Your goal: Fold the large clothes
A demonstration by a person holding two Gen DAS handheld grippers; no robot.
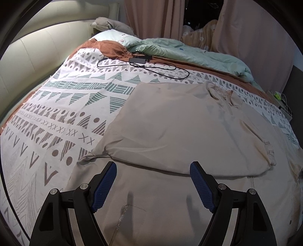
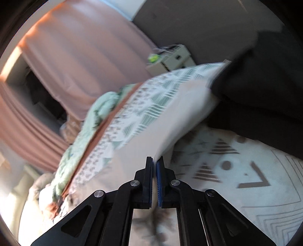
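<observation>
Two tools in play. Left tool (image 1: 152,186): jaws wide apart, nothing between them, hovering just above the near part of the shirt (image 1: 180,128). Right tool (image 2: 155,181): jaws together, clamped on a beige fabric edge of that shirt; the view is motion-blurred, so I can't tell which part of the garment it holds.

One shirt, beige, collared. It lies flat on the bed (image 1: 56,113), right of centre in the left view. Long axis runs from the left tool away toward the collar (image 1: 225,94) at the far end. A folded edge crosses the cloth just ahead of the left fingers (image 1: 106,181), side to side, so one layer already sits on top of another there.

Key relation, as I judge it: the fold edge is directly ahead of and below the left tool, square to its fingers. A short drop forward would meet it. Left tool is the nearer free one; right is already loaded.

Farther out: one black cable (image 1: 144,70) with one adapter (image 1: 140,59), well apart from the shirt. One green quilt (image 1: 189,53) bunched beyond that. Curtain (image 1: 151,17) at the back.
</observation>
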